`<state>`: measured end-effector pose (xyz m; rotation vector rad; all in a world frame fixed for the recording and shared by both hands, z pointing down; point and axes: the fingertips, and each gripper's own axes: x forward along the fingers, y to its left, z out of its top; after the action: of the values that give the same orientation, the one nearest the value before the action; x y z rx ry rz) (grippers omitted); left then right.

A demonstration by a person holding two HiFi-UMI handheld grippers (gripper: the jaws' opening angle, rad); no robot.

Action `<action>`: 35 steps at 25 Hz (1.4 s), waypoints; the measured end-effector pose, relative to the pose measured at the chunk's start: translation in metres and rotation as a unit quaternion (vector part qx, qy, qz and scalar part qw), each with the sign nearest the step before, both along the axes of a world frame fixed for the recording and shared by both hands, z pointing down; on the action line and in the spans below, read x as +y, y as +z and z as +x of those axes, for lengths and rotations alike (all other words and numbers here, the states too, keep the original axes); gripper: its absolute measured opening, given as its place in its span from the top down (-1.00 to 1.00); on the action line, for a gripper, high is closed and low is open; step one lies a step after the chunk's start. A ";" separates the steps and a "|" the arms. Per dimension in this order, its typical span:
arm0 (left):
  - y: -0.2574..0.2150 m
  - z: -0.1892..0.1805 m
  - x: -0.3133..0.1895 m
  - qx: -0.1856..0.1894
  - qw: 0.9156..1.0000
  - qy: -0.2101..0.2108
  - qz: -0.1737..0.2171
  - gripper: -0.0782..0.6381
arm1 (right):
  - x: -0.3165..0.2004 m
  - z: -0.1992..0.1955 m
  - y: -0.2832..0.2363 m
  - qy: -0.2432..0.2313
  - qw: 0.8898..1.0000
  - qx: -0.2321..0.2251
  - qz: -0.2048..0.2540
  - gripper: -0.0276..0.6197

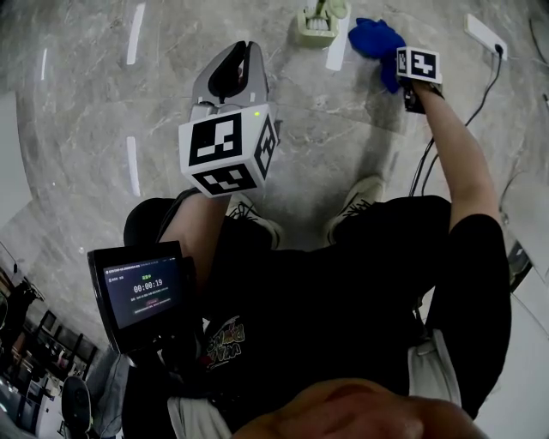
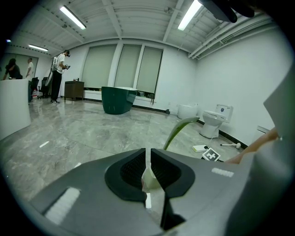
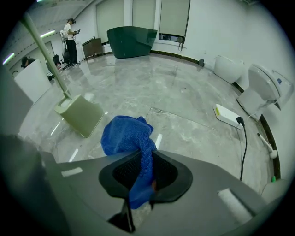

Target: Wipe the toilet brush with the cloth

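Note:
The pale green toilet brush stands in its holder (image 1: 316, 24) on the floor ahead. Seen from the right gripper view, the holder (image 3: 79, 115) leans and the long handle (image 3: 44, 48) rises to the upper left. My left gripper (image 2: 148, 159) is shut on the end of that handle, whose green stalk (image 2: 180, 128) curves away past the jaws. In the head view the left gripper (image 1: 244, 47) points forward, left of the holder. My right gripper (image 3: 143, 170) is shut on a blue cloth (image 3: 129, 136), which hangs bunched just right of the holder. From the head view, the cloth (image 1: 375, 39) almost hides the right gripper (image 1: 396, 70).
A white power strip (image 3: 229, 115) with a black cable (image 3: 243, 147) lies to the right, near a white toilet (image 3: 262, 87). A dark green tub (image 3: 131, 40) stands far back, with people (image 2: 59, 73) beyond. My shoes (image 1: 364, 197) stand on the marble floor (image 1: 103, 103).

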<state>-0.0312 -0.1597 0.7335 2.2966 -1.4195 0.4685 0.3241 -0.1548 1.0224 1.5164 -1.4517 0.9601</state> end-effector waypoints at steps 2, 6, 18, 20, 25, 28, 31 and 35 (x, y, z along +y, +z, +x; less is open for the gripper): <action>-0.001 0.001 0.000 0.000 1.000 0.001 0.001 0.68 | 0.000 -0.005 0.001 -0.009 1.000 0.001 -0.002 0.71; 0.000 0.002 0.001 0.000 1.000 0.004 0.001 0.68 | -0.002 -0.016 0.001 -0.029 0.999 -0.012 0.005 0.63; -0.003 0.001 0.002 0.007 1.000 0.003 0.003 0.68 | -0.043 -0.073 -0.154 -0.037 0.970 -0.082 0.224 0.91; -0.004 0.002 0.002 0.008 1.000 0.004 0.003 0.68 | -0.044 -0.100 -0.197 -0.046 0.961 -0.104 0.252 0.91; -0.006 0.005 0.000 0.014 1.000 0.000 0.004 0.75 | -0.039 -0.150 -0.278 -0.074 0.937 -0.151 0.305 0.91; -0.005 0.004 0.000 0.014 1.000 -0.002 0.005 0.77 | -0.028 -0.161 -0.314 -0.070 0.925 -0.167 0.335 0.91; -0.007 0.006 0.002 0.020 1.000 -0.005 0.004 0.77 | -0.015 -0.162 -0.332 -0.069 0.920 -0.165 0.348 0.91; -0.010 0.013 0.011 0.021 1.000 0.000 0.000 0.77 | -0.002 -0.159 -0.336 -0.089 0.922 -0.124 0.356 0.91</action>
<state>-0.0180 -0.1488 0.7234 2.2920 -1.4001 0.4183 0.1652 -0.1569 0.6861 1.7509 -2.2457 0.5397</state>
